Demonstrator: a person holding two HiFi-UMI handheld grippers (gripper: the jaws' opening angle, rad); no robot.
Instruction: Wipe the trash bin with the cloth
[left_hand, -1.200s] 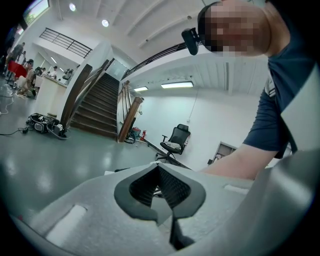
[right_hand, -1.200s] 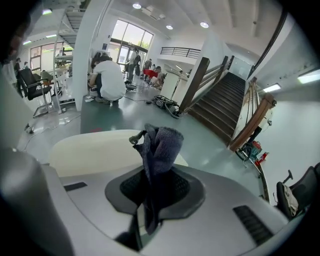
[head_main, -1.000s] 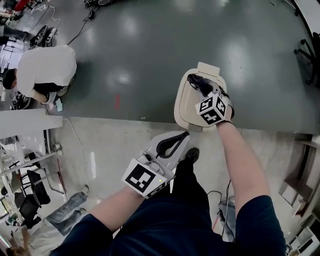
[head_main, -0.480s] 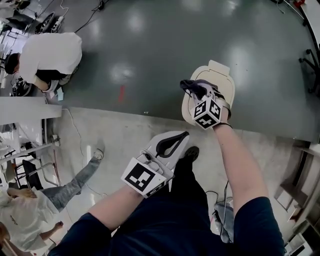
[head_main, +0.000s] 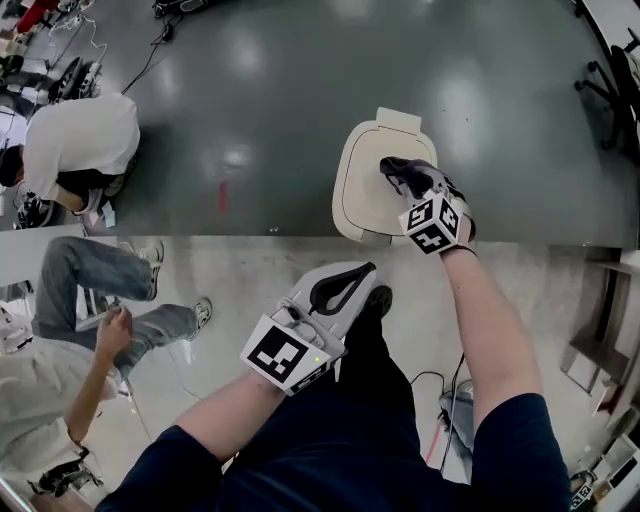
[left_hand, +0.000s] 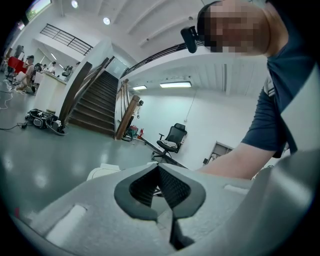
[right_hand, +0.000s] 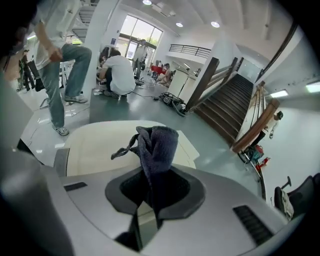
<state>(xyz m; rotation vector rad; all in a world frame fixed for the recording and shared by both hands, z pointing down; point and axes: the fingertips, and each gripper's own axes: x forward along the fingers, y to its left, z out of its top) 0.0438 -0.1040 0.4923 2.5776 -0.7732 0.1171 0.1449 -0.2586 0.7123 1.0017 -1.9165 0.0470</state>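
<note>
- Right gripper (head_main: 413, 190) has slid its cloth (head_main: 400, 172) from the lid's left edge to right of centre; a person in jeans (head_main: 95, 300) has stepped in at left.
- Right gripper is clenched on the dark terry cloth, a bunched wad over the trash bin (head_main: 362, 200); contact is unclear.
- Trash bin has a cream, smooth plastic lid, a rounded rectangle, on the glossy dark grey floor (head_main: 280, 90).
- Left gripper (head_main: 350, 283) is closed on nothing and held near the body, well apart from the bin.
- A crouching person in a white shirt (head_main: 80, 140) is far left; nobody blocks the bin.
- Staircase (left_hand: 95, 107) and black office chair (left_hand: 171, 139) stand behind.
</note>
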